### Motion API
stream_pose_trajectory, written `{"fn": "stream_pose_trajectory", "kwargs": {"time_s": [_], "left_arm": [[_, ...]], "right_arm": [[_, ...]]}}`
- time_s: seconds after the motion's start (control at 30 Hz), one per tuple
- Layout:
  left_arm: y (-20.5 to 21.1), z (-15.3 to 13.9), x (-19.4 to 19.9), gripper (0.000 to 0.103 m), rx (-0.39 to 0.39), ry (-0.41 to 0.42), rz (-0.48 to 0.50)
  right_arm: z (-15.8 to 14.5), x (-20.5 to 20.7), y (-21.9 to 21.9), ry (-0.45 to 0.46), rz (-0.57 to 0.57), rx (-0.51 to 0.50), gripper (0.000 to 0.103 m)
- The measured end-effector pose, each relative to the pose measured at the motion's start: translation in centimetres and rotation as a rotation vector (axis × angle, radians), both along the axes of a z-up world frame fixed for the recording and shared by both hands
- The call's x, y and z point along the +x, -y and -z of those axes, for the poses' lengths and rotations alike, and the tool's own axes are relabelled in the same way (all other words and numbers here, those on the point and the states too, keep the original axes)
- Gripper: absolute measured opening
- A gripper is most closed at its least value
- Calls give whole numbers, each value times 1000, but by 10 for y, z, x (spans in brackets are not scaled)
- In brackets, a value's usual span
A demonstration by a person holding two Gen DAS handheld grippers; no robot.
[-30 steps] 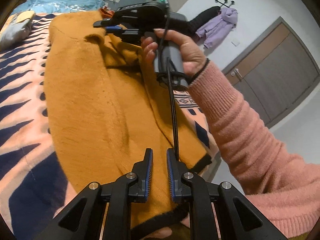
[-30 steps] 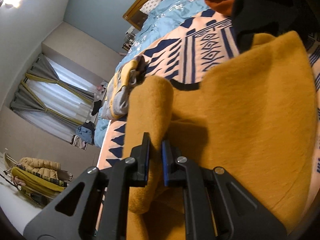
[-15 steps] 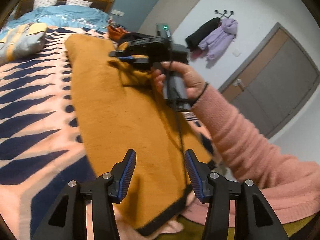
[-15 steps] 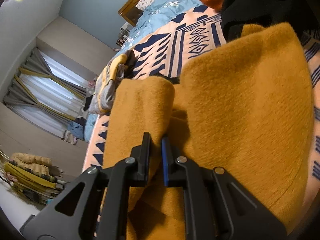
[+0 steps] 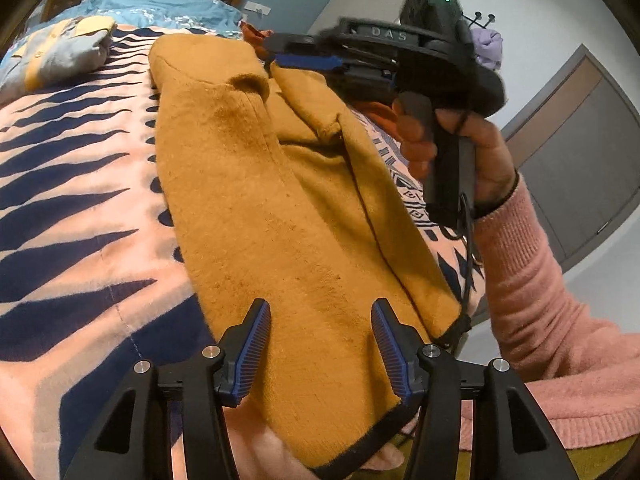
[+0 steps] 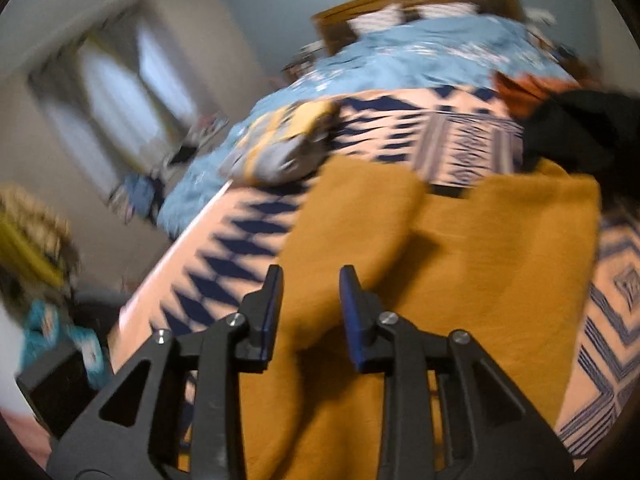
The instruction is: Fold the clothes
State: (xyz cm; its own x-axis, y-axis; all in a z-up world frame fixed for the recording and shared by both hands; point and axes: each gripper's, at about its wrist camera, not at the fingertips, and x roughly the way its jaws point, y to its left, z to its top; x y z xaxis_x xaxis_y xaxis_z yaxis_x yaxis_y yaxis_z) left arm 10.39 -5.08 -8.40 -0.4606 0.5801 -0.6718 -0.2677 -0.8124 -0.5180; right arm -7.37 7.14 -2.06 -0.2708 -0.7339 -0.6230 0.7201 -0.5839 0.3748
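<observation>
Bedroom walls in pale blue and white close round a wide bed (image 5: 80, 208) with a brown wooden headboard, its top spread with a fleecy pink blanket patterned in navy points; a grey-brown double door stands at the right in the left wrist view.

One mustard-yellow fuzzy knit garment (image 5: 256, 216) with a thin black hem lies lengthwise on the blanket, one sleeve folded in over the body — soft, matted pile, long rounded outline. Further up the bed sit a light blue floral duvet (image 6: 432, 52), one folded grey-and-yellow garment (image 5: 56, 52), and a rust-orange cloth beside a black one (image 6: 580, 128).

One pink ribbed knit sleeve (image 5: 536, 304) leads to the hand gripping the right gripper (image 6: 308, 312); its two black fingers with blue pads are spreading apart above the folded sleeve, not pressing it. The left gripper (image 5: 320, 352) has its fingers set wide either side of the hem end, clear of the cloth.
</observation>
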Motion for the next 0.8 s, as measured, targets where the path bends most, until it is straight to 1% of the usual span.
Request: {"fn": "stream_pose_trajectory", "kwargs": {"time_s": [0.03, 0.1, 0.13, 0.17, 0.23, 0.33, 0.43, 0.5, 0.53, 0.57, 0.67, 0.73, 0.8], "left_arm": [[0, 0, -1, 54, -1, -1, -1], [1, -3, -1, 54, 4, -7, -4], [2, -4, 0, 54, 8, -10, -5], [3, -5, 0, 57, 11, -12, -7], [4, -5, 0, 61, 9, -12, -7], [3, -3, -2, 61, 5, -7, 3], [2, -2, -5, 61, 8, -3, 7], [0, -2, -6, 61, 7, -3, 9], [1, -3, -5, 61, 6, -5, 8], [2, -4, -5, 61, 5, -6, 7], [7, -5, -4, 61, 10, -8, 0], [7, -4, -6, 61, 8, -8, -8], [8, -4, -7, 61, 0, -10, -18]], "right_arm": [[2, 4, 8, -12, -15, 20, 32], [10, 2, 17, -21, 42, 72, 42], [14, -3, 13, -4, 72, 59, 55], [18, -8, 9, 13, 102, 45, 59], [26, -19, 1, 48, 159, 18, 59], [39, -35, -7, 138, 193, -17, 59], [51, -40, -4, 224, 129, -66, 58], [53, -40, -1, 236, 93, -79, 31], [53, -40, 0, 240, 78, -82, 12], [53, -41, -1, 240, 77, -85, 11], [46, -42, -12, 200, 108, -92, 11], [47, -45, -19, 211, 131, -100, 11], [54, -44, -16, 197, 135, -47, 11]]}}
